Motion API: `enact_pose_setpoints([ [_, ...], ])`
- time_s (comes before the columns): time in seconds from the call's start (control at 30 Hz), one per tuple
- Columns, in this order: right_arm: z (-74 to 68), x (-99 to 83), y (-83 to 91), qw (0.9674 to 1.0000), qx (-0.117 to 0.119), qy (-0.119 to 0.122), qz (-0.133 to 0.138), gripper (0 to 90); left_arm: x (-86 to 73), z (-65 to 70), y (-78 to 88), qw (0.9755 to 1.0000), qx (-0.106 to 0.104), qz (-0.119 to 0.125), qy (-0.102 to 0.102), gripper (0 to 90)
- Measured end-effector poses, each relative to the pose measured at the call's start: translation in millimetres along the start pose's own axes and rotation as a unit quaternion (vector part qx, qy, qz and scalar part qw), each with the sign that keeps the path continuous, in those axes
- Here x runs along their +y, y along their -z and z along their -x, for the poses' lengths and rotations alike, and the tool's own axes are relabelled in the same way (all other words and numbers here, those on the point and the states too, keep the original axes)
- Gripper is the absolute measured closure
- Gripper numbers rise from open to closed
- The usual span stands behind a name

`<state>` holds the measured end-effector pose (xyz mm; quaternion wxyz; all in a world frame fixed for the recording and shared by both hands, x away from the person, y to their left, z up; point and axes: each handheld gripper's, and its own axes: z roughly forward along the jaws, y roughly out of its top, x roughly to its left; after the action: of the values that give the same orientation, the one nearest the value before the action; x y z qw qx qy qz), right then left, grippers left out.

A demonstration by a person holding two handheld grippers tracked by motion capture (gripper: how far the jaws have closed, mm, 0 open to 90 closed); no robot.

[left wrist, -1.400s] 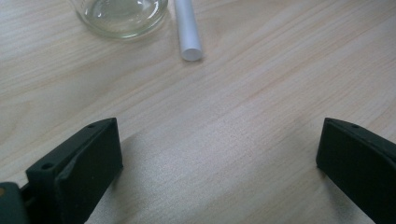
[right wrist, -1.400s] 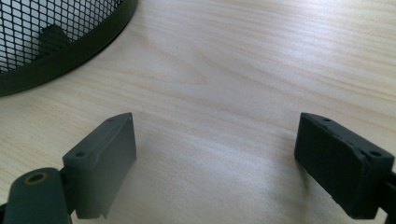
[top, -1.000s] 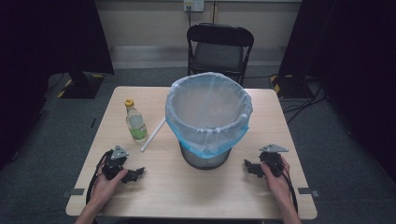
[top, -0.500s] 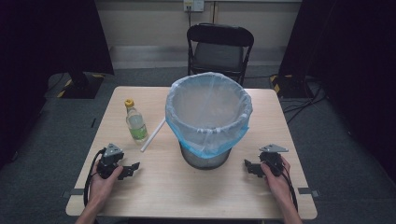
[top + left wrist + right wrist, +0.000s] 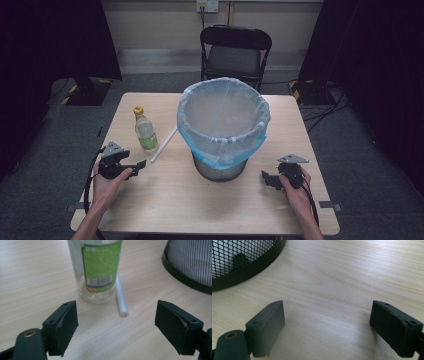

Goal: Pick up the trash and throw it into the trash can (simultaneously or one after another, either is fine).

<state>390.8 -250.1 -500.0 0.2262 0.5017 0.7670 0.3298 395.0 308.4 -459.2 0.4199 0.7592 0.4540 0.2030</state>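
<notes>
Nearest to the person, the left gripper [image 5: 131, 166] is held a little above the counter [image 5: 170, 205], near its left edge; its jaws stand apart with nothing between them, after closing slightly a moment ago. The right gripper [image 5: 266, 178] sits low near the right front part of the counter, jaws also released and empty, with bare wood between them in the right gripper view. Between the two hands a wide strip of free counter runs along the near edge. Just ahead of the left gripper stands the bottle [image 5: 96, 270], upright, clear, with a green label and a yellow cap; it is close to the jaws but not touching them. Just beside the bottle, on its right, lies a white stick [image 5: 120, 298], maybe touching its base; I cannot tell. Farther in, at the middle, stands the mesh bin [image 5: 220, 167] with a blue-white bag [image 5: 222, 117] folded over its rim. Behind the far edge stands a black chair [image 5: 235, 50].
</notes>
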Motion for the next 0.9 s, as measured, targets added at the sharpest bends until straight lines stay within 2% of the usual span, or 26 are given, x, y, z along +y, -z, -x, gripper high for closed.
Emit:
enact_pose_setpoints([
  [0.1,0.0,0.0,0.0,1.0,0.0,0.0,0.0,11.7,8.2,-4.3,-1.2,1.0,-0.001,0.006,-0.001,18.2],
  [0.2,0.0,0.0,0.0,1.0,0.0,0.0,0.0,11.7,14.6,-6.8,-4.1,1.0,-0.007,0.003,-0.003,21.0],
  [0.33,0.0,0.0,0.0,1.0,0.0,0.0,0.0,11.7,26.2,-14.8,-17.1,0.9999,-0.005,0.008,-0.005,21.3],
  [0.4,0.0,0.0,0.0,1.0,0.0,0.0,0.0,11.7,26.8,-18.7,-23.9,0.9999,-0.001,0.013,0.004,21.4],
  [0.5,0.0,0.0,0.0,1.0,0.0,0.0,0.0,11.7,25.5,-23.7,-32.1,0.9996,-0.011,0.019,0.018,20.4],
  [0.63,0.0,0.0,0.0,1.0,0.0,0.0,0.0,11.7,29.2,-25.0,-38.4,0.9996,-0.021,0.009,0.015,18.6],
  [0.67,0.0,0.0,0.0,1.0,0.0,0.0,0.0,11.7,36.2,-24.4,-39.9,0.9997,-0.023,0.003,0.008,18.2],
  [0.7,0.0,0.0,0.0,1.0,0.0,0.0,0.0,11.7,41.7,-23.8,-38.6,0.9998,-0.014,0.01,0.004,18.3],
  [0.83,0.0,0.0,0.0,1.0,0.0,0.0,0.0,11.7,52.8,-27.4,-41.3,0.9998,-0.003,0.02,-0.001,18.2],
  [0.9,0.0,0.0,0.0,1.0,0.0,0.0,0.0,11.7,53.0,-28.3,-46.6,0.9999,-0.01,0.013,0.002,17.5],
])
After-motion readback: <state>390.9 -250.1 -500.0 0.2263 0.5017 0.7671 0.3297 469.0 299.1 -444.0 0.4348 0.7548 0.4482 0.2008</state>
